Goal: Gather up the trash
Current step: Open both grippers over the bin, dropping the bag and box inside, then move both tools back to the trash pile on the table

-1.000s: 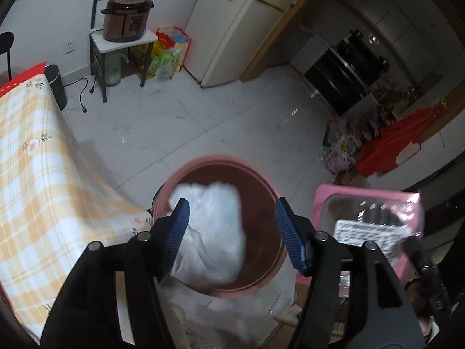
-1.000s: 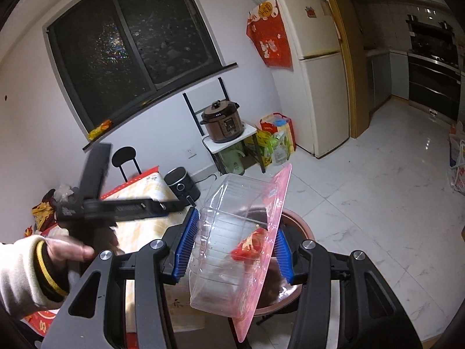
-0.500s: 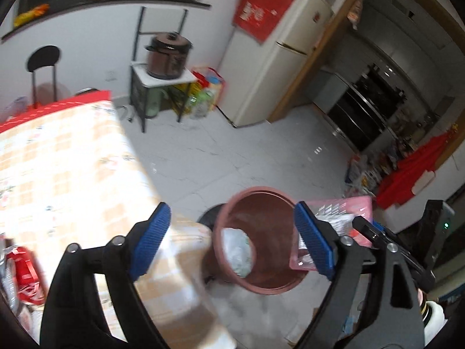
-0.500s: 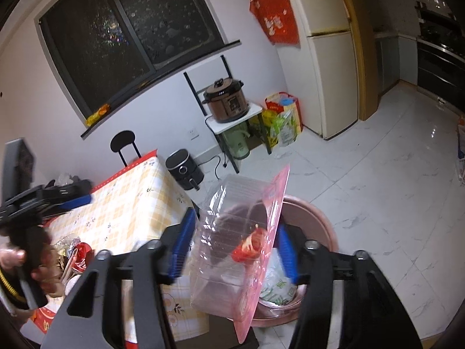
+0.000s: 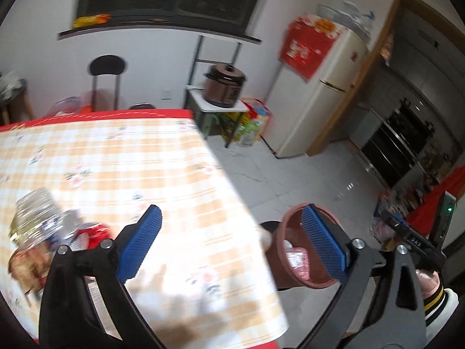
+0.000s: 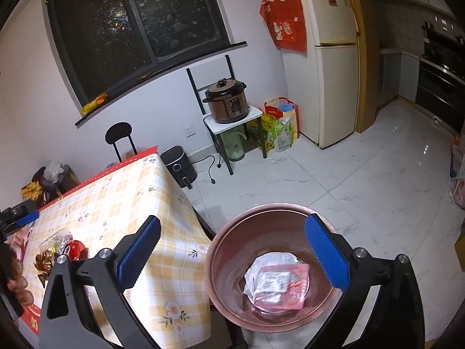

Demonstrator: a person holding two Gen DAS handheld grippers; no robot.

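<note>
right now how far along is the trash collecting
Done: the pink plastic tray and a white bag lie in the brown bin. In hand: nothing. The right gripper above the bin and the left gripper over the table have both just opened, empty. Left: a crushed clear bottle, a red wrapper and gold foil on the tablecloth.

Pink tray dropped from right jaws into bin.
</note>
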